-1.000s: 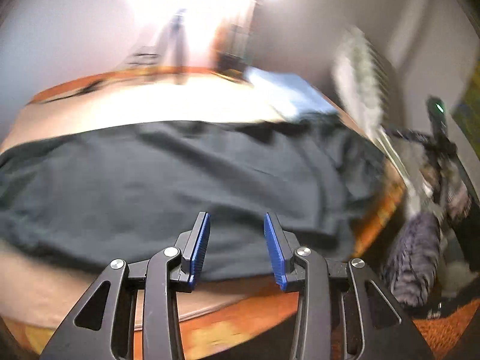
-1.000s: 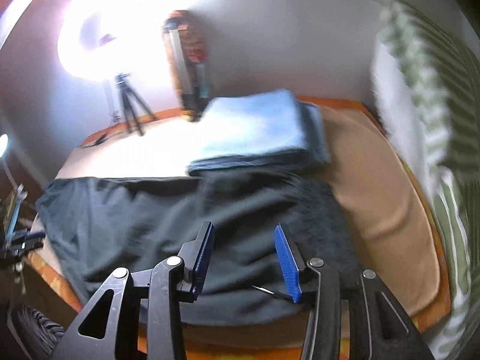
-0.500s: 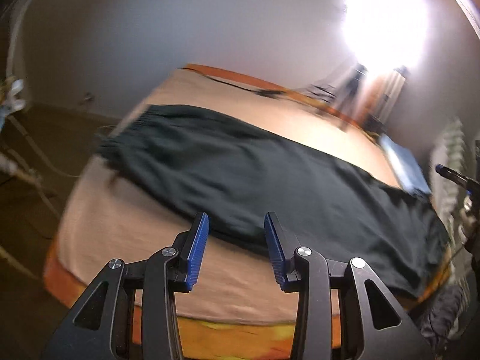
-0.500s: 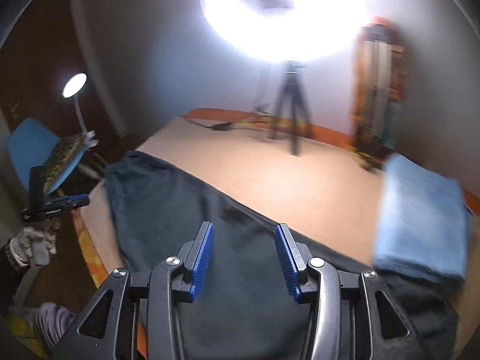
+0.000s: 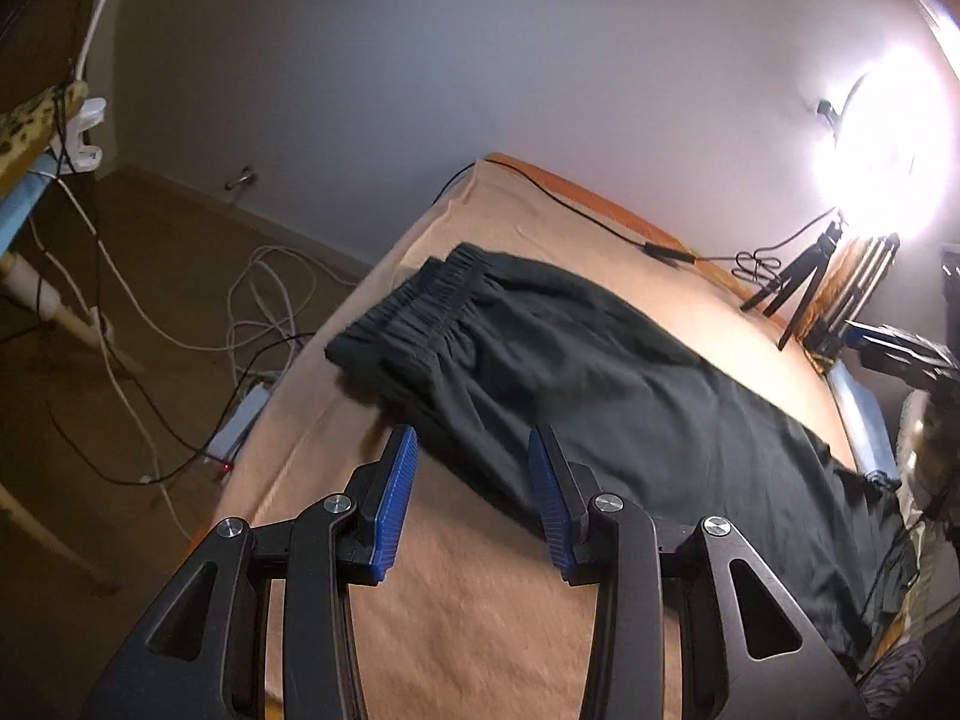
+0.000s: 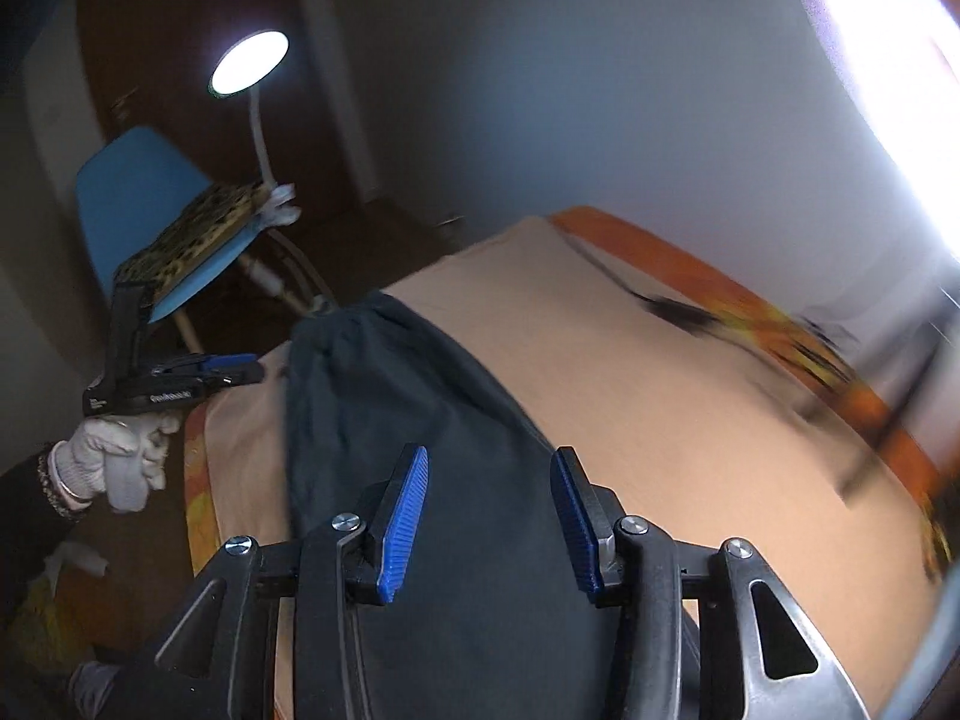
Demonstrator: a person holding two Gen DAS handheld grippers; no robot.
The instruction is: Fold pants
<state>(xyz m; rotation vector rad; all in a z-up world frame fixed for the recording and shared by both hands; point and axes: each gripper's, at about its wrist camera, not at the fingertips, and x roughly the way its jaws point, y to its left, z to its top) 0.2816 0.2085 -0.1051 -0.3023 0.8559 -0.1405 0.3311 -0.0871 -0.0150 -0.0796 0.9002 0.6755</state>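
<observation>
One pair of dark pants (image 5: 600,396) is lying flat on the bed (image 5: 492,612). Two grippers are hanging over it, holding nothing: the left gripper (image 5: 471,504) and right gripper (image 6: 489,516) both have fingers spread apart.

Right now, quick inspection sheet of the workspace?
Surface: tan sheet over an orange-edged bed.
Job's things: dark pants laid out flat lengthwise, waistband toward the far-left end.
Clutter: folded blue cloth past the leg end.
Grippers: left hand-held gripper open, empty; right hand-held gripper open, empty, above the pants.
Cables: black cable on the bed's far edge; white cables on the floor.
Surroundings: ring light on a tripod, blue chair, desk lamp.
</observation>
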